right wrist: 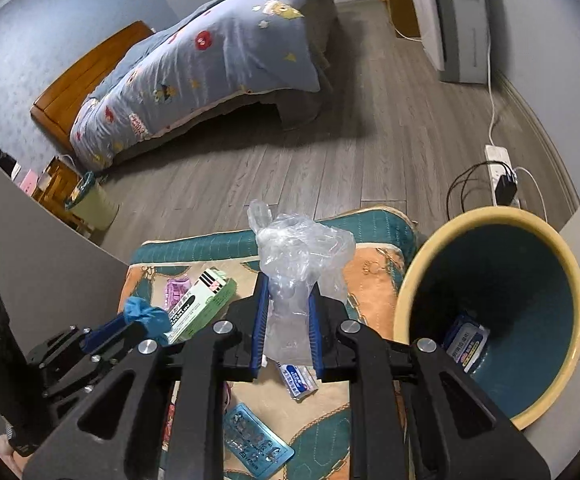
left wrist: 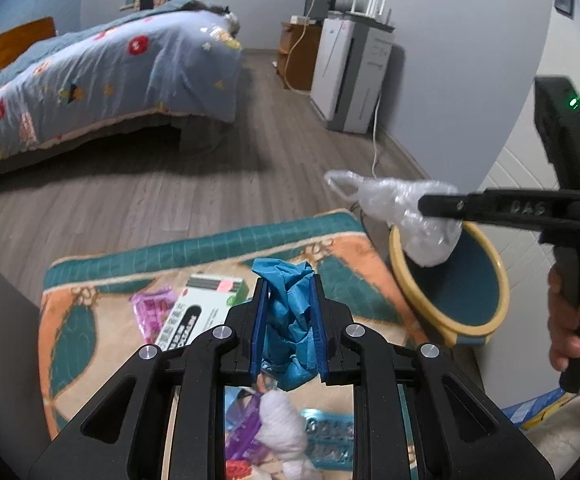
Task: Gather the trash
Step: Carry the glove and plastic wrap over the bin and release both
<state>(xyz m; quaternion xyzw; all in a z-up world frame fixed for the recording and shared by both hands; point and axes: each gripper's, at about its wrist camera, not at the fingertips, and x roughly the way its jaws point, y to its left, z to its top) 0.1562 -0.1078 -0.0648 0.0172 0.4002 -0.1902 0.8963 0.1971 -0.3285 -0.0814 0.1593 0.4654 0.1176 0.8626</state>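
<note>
Low in the centre of each wrist view, the left gripper pinches a crumpled blue glove and the right gripper clamps a clear plastic bag beside the bin: both seem light, limp, slippery, best gripped mid-bunch.

Raised letters "DAS" stand on my right gripper's arm. Print on the green-and-white box and the packets is too small to read.

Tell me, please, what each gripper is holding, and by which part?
The left gripper pinches a crumpled blue glove around its middle. The right gripper pinches a clear plastic bag by its bunched lower end.
</note>
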